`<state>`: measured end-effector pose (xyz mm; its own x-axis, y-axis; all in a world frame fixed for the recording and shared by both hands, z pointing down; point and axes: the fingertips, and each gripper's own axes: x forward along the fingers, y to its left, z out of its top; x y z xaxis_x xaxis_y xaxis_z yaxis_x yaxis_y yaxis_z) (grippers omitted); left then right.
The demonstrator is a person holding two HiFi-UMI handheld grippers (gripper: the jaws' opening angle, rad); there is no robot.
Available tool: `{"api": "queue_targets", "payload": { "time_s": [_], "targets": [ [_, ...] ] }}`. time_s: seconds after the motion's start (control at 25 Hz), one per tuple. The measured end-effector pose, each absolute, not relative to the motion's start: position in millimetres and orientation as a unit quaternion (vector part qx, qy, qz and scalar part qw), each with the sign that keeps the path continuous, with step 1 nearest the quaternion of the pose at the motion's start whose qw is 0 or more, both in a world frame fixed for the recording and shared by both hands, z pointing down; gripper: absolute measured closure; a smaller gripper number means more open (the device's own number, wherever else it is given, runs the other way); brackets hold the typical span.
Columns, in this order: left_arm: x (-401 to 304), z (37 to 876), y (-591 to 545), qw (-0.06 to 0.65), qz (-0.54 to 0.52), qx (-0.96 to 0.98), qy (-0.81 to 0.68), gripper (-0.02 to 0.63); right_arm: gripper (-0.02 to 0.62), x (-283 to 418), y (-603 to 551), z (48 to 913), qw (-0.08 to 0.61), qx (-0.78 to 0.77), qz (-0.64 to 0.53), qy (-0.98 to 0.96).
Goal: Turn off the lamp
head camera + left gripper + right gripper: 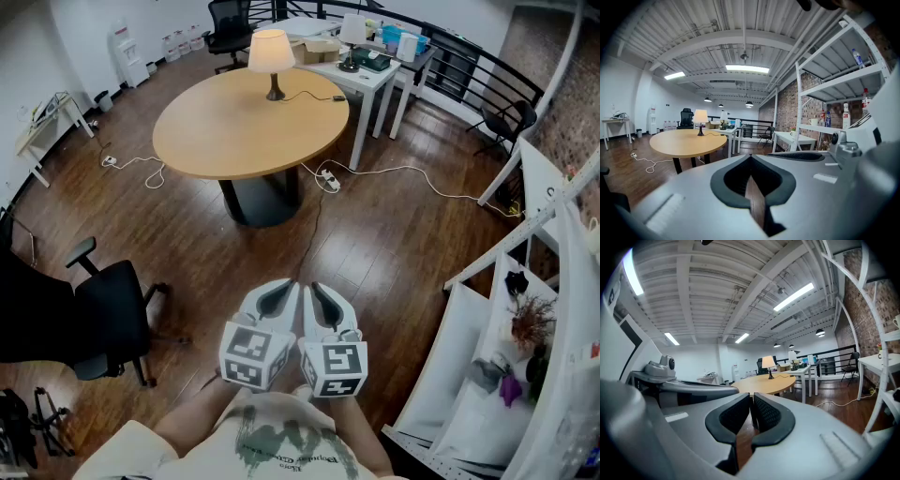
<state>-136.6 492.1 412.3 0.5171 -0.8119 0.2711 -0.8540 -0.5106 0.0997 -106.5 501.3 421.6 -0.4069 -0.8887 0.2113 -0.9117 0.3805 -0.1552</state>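
The lamp (pixel 270 52) has a cream shade and a dark base. The round worktop (pixel 234 131) is light tan, the plank floor (pixel 375 234) dark brown, the chair (pixel 108 319) black.

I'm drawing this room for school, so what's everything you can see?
round light-brown wooden table: one, tan, middle of the floor
lit table lamp with cream shade: one, cream, far edge of the round table
white rectangular side table: one, white, behind the round table
black wheeled office chairs: three, black, near left, far back, far right
white power strip: one, white, floor beside the round table
white metal shelving rack: one, white, right side
left gripper: one, grey, bottom centre, shut, empty
right gripper: one, grey, beside the left gripper, shut, empty
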Motion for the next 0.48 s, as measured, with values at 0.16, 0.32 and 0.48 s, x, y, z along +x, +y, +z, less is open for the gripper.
{"api": "queue_targets", "payload": {
  "time_s": [0.16,0.32,0.48],
  "targets": [
    [-132.3,424.9,478.1,0.119,0.102,0.862,-0.483,0.606,0.574,-97.2,484.5,427.8,0.059,0.546,0.124,-0.826],
    [-132.2,434.8,453.1,0.133,0.104,0.862,-0.478,0.606,0.574,-94.0,456.7,433.7,0.069,0.547,0.121,-0.826],
    [-136.7,439.2,408.5,0.139,0.094,0.865,-0.474,0.606,0.574,-96.8,414.1,439.0,0.086,0.552,0.113,-0.822]
  ]
}}
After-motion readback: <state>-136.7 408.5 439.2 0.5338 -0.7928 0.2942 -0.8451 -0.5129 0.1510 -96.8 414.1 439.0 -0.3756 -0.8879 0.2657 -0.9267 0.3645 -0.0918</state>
